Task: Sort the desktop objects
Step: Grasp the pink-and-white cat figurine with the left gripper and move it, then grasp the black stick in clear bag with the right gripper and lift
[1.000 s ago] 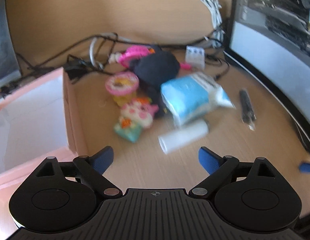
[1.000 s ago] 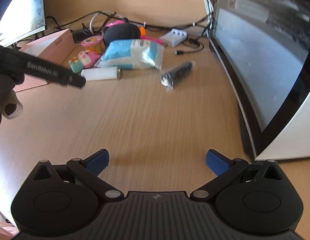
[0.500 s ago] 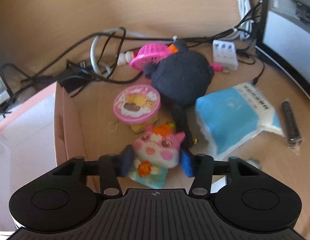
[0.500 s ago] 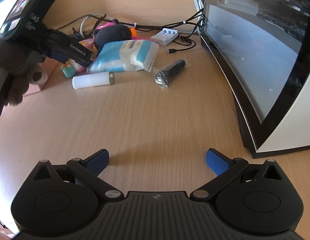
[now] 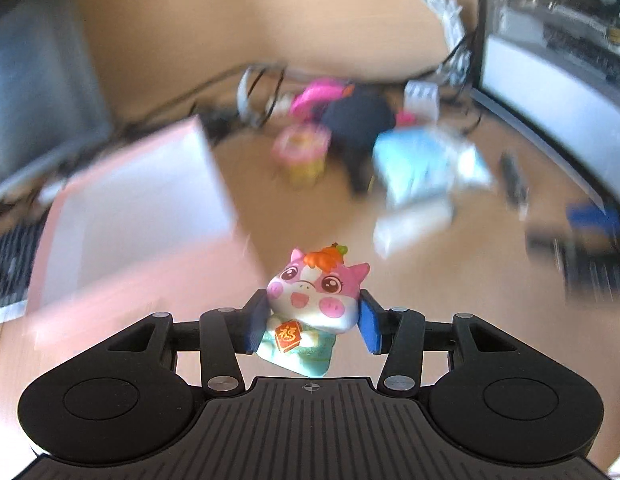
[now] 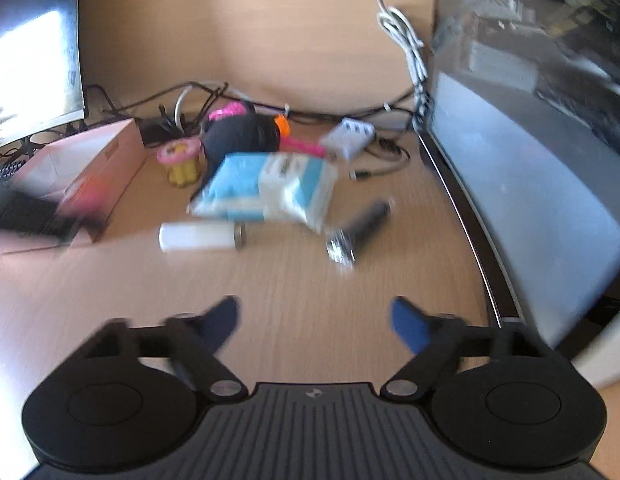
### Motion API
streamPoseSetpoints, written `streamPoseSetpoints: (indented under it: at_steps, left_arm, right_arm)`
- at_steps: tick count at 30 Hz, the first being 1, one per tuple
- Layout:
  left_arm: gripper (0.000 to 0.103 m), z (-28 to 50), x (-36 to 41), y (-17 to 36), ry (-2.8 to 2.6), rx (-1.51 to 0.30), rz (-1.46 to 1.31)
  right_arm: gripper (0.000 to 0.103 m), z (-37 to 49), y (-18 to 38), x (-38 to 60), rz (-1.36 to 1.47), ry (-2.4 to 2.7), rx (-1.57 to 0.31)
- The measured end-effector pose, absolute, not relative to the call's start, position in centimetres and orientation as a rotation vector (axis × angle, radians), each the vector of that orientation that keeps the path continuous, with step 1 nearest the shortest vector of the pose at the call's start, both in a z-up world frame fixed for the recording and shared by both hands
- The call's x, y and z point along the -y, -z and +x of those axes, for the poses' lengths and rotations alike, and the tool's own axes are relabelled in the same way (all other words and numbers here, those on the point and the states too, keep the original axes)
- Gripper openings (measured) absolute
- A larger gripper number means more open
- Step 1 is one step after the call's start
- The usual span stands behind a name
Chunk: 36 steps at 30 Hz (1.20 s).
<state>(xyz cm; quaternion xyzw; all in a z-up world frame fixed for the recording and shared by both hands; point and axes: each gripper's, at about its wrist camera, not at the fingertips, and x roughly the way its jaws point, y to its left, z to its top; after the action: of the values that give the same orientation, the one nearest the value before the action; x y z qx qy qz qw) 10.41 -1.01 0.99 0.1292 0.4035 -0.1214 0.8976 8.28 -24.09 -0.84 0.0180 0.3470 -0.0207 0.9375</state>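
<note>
The left gripper [image 5: 310, 326] is clamping its blue pads on the pink cartoon figurine [image 5: 310, 308], holding it at lower centre beside the pink box [image 5: 122, 200]. The right gripper [image 6: 315, 320] is closing on nothing, its jaws about half apart above bare desk [image 6: 302, 280], below the white tube [image 6: 200, 236].

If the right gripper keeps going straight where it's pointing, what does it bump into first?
Probably bare desk first, since the right gripper tilts down, its jaws closing on nothing. Skimming on along the top, the nearest things ahead look like the white tube and the black razor, then the blue pack. Blur makes depth unsure.
</note>
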Motion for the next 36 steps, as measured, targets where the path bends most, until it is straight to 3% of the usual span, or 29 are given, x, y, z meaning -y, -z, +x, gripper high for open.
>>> streamPoseSetpoints:
  at_steps: [1, 8, 9, 12, 14, 15, 22, 23, 24, 33, 36]
  left_arm:
    - [0.051, 9.5, 0.4, -0.5, 0.223, -0.851, 0.262]
    - [0.054, 6.0, -2.8, 1.3, 0.080, -0.927, 0.167]
    - [0.056, 5.6, -3.3, 1.2, 0.075, -0.922, 0.154]
    - [0.077, 4.9, -4.2, 0.8, 0.031, -0.892, 0.123]
    - [0.083, 4.6, -4.8, 0.6, -0.001, -0.869, 0.100]
    - [0.084, 4.4, -5.1, 0.6, -0.012, -0.862, 0.087]
    - [0.095, 4.3, -6.1, -0.7, -0.067, -0.797, 0.055]
    - [0.095, 4.3, -6.1, -0.9, -0.070, -0.789, 0.059]
    - [0.095, 4.2, -6.1, -1.0, -0.075, -0.784, 0.062]
    - [0.097, 2.9, -6.0, -1.0, -0.103, -0.781, 0.043]
    - [0.097, 2.7, -6.5, -1.4, -0.144, -0.761, 0.021]
  right_arm:
    - [0.051, 9.3, 0.8, 24.1, 0.046, 0.050, -0.711]
    - [0.051, 15.2, 1.9, 23.9, 0.013, 0.231, -0.703]
    - [0.051, 15.9, 2.3, 24.1, 0.018, 0.242, -0.717]
    - [0.047, 17.1, 3.3, 24.9, 0.041, 0.257, -0.743]
    - [0.028, 17.0, 3.3, 25.2, 0.030, 0.248, -0.745]
    - [0.024, 16.7, 3.1, 25.4, 0.035, 0.239, -0.746]
    - [0.015, 11.7, 0.2, 24.4, -0.011, 0.092, -0.673]
    - [0.004, 10.9, -0.2, 24.1, -0.024, 0.053, -0.668]
    - [0.001, 10.1, -0.6, 23.7, -0.037, 0.009, -0.670]
    - [0.001, 5.6, 0.3, 20.9, -0.150, -0.157, -0.696]
    - [0.008, 5.8, 1.0, 21.4, -0.146, -0.109, -0.704]
